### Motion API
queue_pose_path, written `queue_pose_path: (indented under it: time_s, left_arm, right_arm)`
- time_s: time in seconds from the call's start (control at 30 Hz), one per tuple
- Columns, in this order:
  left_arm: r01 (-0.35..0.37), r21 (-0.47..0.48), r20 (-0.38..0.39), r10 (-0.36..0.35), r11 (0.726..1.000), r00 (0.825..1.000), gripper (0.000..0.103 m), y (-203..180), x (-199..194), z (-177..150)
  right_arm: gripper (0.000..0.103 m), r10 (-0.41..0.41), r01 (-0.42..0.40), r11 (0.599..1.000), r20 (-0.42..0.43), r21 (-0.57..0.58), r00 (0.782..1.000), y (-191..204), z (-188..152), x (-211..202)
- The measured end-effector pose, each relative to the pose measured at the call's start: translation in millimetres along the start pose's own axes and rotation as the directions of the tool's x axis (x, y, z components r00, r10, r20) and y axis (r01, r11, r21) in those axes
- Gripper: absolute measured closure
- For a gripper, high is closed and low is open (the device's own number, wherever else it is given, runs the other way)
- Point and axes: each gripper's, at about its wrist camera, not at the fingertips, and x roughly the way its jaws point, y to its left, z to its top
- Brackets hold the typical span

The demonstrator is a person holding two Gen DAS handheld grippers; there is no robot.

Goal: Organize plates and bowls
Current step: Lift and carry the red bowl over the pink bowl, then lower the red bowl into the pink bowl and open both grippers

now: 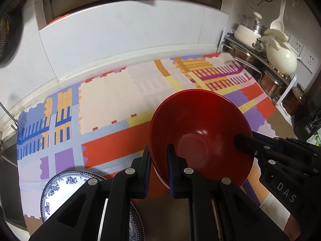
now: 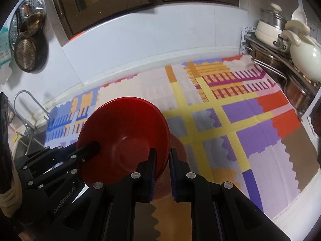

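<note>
A stack of red bowls [image 1: 200, 128] is held above the patterned cloth. My left gripper [image 1: 159, 156] is shut on the stack's left rim, one finger inside and one outside. My right gripper [image 2: 162, 158] is shut on the right rim of the same stack [image 2: 124, 132]. Each gripper shows in the other's view, the right one [image 1: 240, 138] and the left one [image 2: 94, 146] reaching into the bowl. A blue-and-white patterned plate [image 1: 60, 190] lies on the cloth at the lower left, partly hidden by my left gripper.
A colourful patterned cloth [image 2: 230, 120] covers the counter. A rack with pots, a white kettle [image 1: 280, 58] and pans stands at the right. A sink with a tap [image 2: 26, 108] is at the left. Strainers [image 2: 28, 54] hang on the wall.
</note>
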Motion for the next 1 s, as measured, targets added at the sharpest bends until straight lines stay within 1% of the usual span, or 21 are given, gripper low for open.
queue_pose_path:
  time_s: [0.37, 0.57, 0.63, 0.7, 0.77, 0.8, 0.83, 0.87, 0.9, 0.93, 1.0]
  left_arm:
    - [-0.023, 0.016, -0.047, 0.024, 1.0, 0.999, 0.087, -12, 22, -7]
    - [-0.048, 0.029, -0.047, 0.049, 0.998, 0.998, 0.086, -17, 28, -9]
    - [-0.053, 0.038, -0.031, 0.054, 0.998, 0.998, 0.081, -18, 26, -9]
    - [-0.063, 0.047, -0.023, 0.064, 0.997, 0.998, 0.07, -19, 25, -8]
    - [-0.073, 0.046, -0.012, 0.074, 0.996, 0.997, 0.066, -18, 23, -8]
    - [-0.077, 0.045, -0.007, 0.077, 0.996, 0.997, 0.066, -17, 21, -8]
    - [-0.078, 0.043, -0.005, 0.078, 0.996, 0.997, 0.066, -17, 20, -7]
    - [-0.076, 0.041, -0.005, 0.077, 0.996, 0.997, 0.065, -16, 19, -7]
    - [-0.074, 0.038, -0.004, 0.075, 0.996, 0.997, 0.065, -15, 18, -7]
    - [-0.074, 0.036, -0.003, 0.074, 0.997, 0.997, 0.064, -15, 17, -7]
    - [-0.077, 0.031, 0.003, 0.077, 0.997, 0.997, 0.062, -14, 14, -7]
  right_arm:
    - [0.089, 0.009, -0.008, 1.0, -0.059, 0.016, 0.998, -17, -11, 21]
    - [0.089, 0.017, -0.016, 1.0, -0.08, 0.023, 0.997, -23, -16, 28]
    - [0.089, 0.022, -0.02, 1.0, -0.084, 0.02, 0.996, -24, -17, 30]
    - [0.087, 0.026, -0.025, 1.0, -0.077, 0.016, 0.997, -24, -17, 30]
    - [0.087, 0.017, -0.017, 1.0, -0.072, -0.002, 0.997, -23, -17, 30]
    - [0.087, 0.012, -0.012, 1.0, -0.074, -0.01, 0.997, -23, -17, 30]
    - [0.086, 0.007, -0.008, 1.0, -0.075, -0.012, 0.997, -23, -17, 30]
    - [0.079, 0.004, -0.005, 1.0, -0.072, -0.012, 0.997, -24, -17, 29]
    - [0.07, 0.001, -0.001, 1.0, -0.067, -0.01, 0.998, -25, -17, 28]
    - [0.066, -0.006, 0.005, 1.0, -0.059, -0.006, 0.998, -26, -17, 27]
    - [0.065, -0.013, 0.013, 1.0, -0.053, -0.002, 0.998, -27, -17, 25]
